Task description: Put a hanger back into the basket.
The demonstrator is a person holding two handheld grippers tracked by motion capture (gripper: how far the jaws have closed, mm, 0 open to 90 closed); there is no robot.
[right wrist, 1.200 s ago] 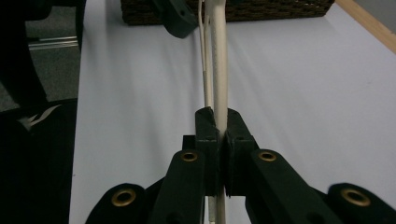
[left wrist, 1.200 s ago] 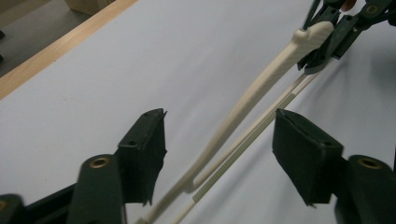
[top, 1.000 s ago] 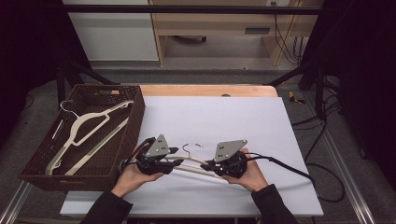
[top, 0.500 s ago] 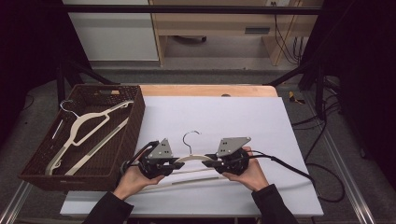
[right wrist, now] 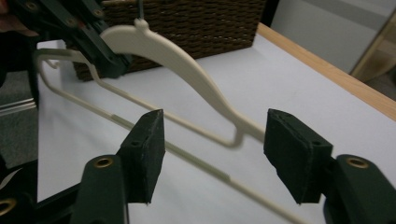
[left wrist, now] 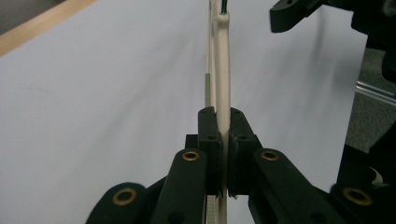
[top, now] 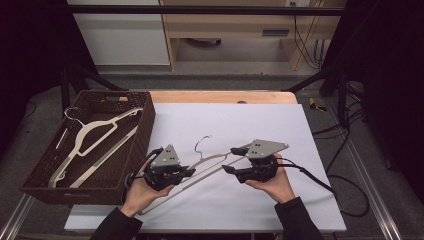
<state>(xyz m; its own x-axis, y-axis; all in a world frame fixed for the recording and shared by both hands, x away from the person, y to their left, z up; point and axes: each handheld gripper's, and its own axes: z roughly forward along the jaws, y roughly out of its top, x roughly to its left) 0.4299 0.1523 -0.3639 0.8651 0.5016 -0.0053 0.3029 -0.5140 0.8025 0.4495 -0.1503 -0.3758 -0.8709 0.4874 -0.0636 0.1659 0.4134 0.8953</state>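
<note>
A cream plastic hanger [top: 212, 161] with a metal hook hangs tilted above the white table cover [top: 250, 125]. My left gripper [top: 191, 172] has just closed and is shut on one hanger arm; in the left gripper view the pads [left wrist: 209, 135] pinch the thin cream arm [left wrist: 223, 70] edge-on. My right gripper [top: 231, 160] has just been opening. In the right gripper view it [right wrist: 219, 156] stands open, with the hanger's far shoulder [right wrist: 187, 65] between and beyond its jaws but clear of both pads.
A dark wicker basket [top: 146, 131] stands at the table's left and holds another cream hanger [top: 95, 140]. A wooden table edge [top: 220, 96] runs along the back. Cables trail off the right side [top: 340, 190].
The hanger rose from lying flat on the table to hanging tilted. My left gripper shut on its arm, and my right gripper opened, let go and drew slightly to the right.
</note>
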